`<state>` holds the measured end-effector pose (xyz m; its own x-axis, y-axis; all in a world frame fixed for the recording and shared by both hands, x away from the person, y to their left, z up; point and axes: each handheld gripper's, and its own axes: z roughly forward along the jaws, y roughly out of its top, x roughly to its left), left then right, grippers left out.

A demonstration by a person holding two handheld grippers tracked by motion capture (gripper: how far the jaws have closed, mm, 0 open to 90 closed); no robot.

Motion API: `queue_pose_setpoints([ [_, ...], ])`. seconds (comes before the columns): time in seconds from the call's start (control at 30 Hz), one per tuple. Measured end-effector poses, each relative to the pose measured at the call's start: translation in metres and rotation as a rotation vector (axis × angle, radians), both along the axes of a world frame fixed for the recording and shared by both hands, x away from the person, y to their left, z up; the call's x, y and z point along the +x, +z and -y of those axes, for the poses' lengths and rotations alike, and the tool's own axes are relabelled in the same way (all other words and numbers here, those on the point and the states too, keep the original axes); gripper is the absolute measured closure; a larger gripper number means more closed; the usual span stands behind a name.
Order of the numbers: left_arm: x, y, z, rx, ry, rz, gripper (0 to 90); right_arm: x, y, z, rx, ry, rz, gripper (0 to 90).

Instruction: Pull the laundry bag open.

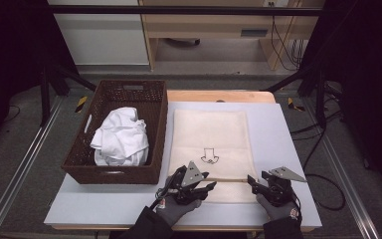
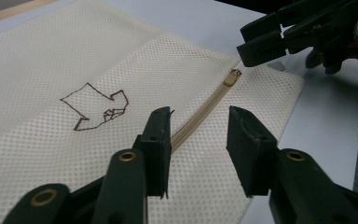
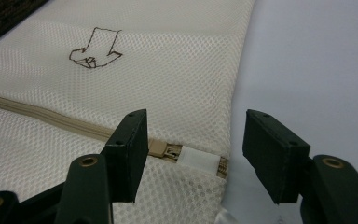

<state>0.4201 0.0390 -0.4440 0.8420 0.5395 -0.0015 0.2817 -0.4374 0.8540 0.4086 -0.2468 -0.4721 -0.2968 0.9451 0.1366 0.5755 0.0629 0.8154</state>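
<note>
Bare table (image 1: 278, 149) lies open right of the mesh bag (image 1: 210, 134); the wicker basket (image 1: 119, 172) walls its left.

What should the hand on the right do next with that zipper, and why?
Probably lower the right gripper and pinch the zipper pull. The mesh bag lies flat with its zipper shut, the pull sits between the open jaws, and the left gripper straddles the zipper, ready to hold the bag.
</note>
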Motion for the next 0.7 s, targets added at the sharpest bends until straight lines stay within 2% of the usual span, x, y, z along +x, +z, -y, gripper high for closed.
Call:
queue_pose_setpoints([
  [0.2, 0.005, -0.008, 0.015, 0.028, -0.01, -0.018, 78.6, -0.001, -0.001, 0.005, -0.001, -0.018, -0.013, 41.6],
  [0.37, 0.007, -0.017, 0.029, 0.058, -0.023, -0.04, 87.7, -0.003, -0.002, 0.006, 0.009, -0.026, -0.033, 45.3],
  [0.53, 0.01, -0.025, 0.043, 0.094, -0.034, -0.054, 89.1, -0.003, -0.003, 0.008, 0.016, -0.024, -0.061, 52.5],
  [0.7, 0.012, -0.03, 0.053, 0.11, -0.044, -0.065, 89.1, -0.001, -0.007, 0.011, 0.026, -0.042, -0.105, 59.4],
])
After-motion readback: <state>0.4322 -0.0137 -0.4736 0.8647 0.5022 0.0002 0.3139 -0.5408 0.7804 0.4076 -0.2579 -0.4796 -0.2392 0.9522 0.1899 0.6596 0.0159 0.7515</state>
